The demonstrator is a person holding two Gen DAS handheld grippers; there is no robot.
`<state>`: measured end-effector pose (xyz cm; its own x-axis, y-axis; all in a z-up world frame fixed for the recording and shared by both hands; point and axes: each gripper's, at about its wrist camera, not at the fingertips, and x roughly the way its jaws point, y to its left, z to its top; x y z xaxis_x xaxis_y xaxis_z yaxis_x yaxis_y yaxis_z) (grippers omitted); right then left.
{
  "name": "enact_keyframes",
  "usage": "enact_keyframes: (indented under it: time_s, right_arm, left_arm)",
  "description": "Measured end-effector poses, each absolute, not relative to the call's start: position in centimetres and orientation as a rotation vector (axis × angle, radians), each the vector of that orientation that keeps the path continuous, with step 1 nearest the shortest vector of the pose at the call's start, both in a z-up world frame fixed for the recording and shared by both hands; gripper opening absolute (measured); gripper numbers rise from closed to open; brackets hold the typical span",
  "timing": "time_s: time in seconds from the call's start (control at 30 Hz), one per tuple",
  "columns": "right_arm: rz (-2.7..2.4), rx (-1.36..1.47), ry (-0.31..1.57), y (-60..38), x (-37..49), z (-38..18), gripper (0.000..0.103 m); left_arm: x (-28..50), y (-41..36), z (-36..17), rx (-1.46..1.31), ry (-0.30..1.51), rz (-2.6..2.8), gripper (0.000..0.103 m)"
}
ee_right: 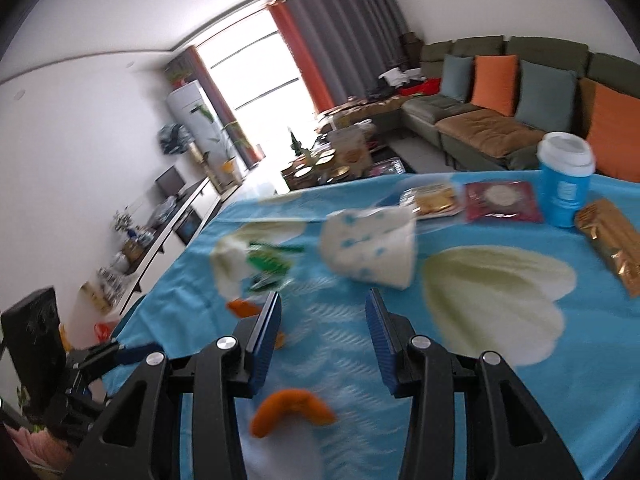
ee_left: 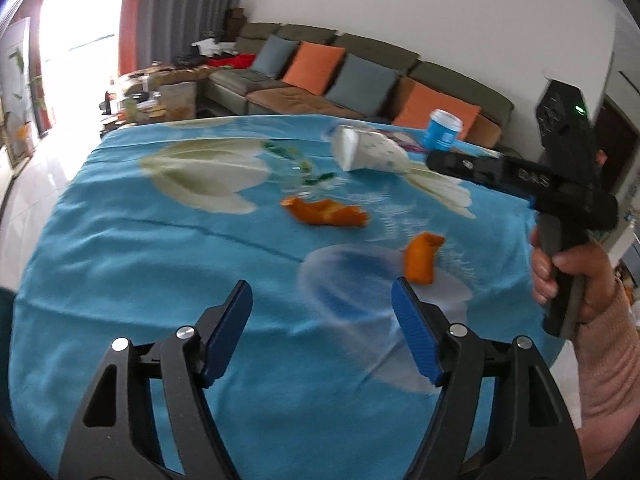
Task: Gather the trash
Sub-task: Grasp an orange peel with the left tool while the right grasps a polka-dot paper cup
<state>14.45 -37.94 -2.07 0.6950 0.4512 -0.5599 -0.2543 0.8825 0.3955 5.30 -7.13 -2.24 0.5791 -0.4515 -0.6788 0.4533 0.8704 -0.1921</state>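
Note:
Two orange peel pieces lie on the blue floral tablecloth (ee_left: 120, 264): a long one (ee_left: 326, 213) in the middle and a curled one (ee_left: 420, 258) nearer me. A tipped white paper cup (ee_left: 370, 149) lies behind them. My left gripper (ee_left: 322, 300) is open and empty above the cloth, short of the curled peel. My right gripper (ee_right: 322, 308) is open and empty; a curled peel (ee_right: 290, 410) lies below its fingers, and the white cup (ee_right: 370, 246) and a clear and green wrapper (ee_right: 256, 262) lie beyond. The right gripper's body (ee_left: 560, 184) shows at the right in the left wrist view.
A blue cup with a white lid (ee_right: 566, 178) stands at the back right, beside a gold packet (ee_right: 612, 240), a maroon packet (ee_right: 502, 200) and a snack pack (ee_right: 434, 198). A sofa (ee_left: 360, 80) and a cluttered coffee table (ee_right: 340, 156) lie beyond the table.

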Motion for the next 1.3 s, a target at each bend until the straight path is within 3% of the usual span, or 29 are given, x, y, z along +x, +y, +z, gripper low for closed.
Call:
enact_keyframes:
  time_s: [0.3, 0.5, 0.57, 0.63, 0.7, 1.0, 1.3]
  right_arm:
    - [0.398, 0.377, 0.760, -39.9, 19.5, -4.1, 0.042]
    - [0.430, 0.450, 0.802, -39.9, 21.8, -5.6, 0.041]
    - [0.445, 0.465, 0.806, -39.8, 22.1, -5.9, 0.037]
    - [0.461, 0.479, 0.812, -39.9, 22.4, -6.2, 0.025]
    - [0.473, 0.497, 0.809, -40.1, 22.2, -6.3, 0.019]
    - [0.527, 0.502, 0.748, -39.6, 20.1, -4.7, 0.003]
    - [0.539, 0.464, 0.666, -38.8, 16.9, -2.5, 0.002]
  left_arm:
    - [6.4, -12.8, -3.0, 0.046, 0.843, -0.664, 0.063]
    - [7.4, -15.4, -3.8, 0.055, 0.886, -0.720, 0.046]
    - [7.6, -15.8, -4.1, 0.053, 0.901, -0.734, 0.037]
    - [8.0, -16.2, -4.5, 0.048, 0.924, -0.742, 0.028]
    - [8.1, -16.3, -4.7, 0.047, 0.930, -0.735, 0.020]
    - [7.6, -15.6, -4.8, 0.036, 0.920, -0.723, 0.016]
    - [5.9, -11.6, -3.6, 0.008, 0.871, -0.681, 0.016]
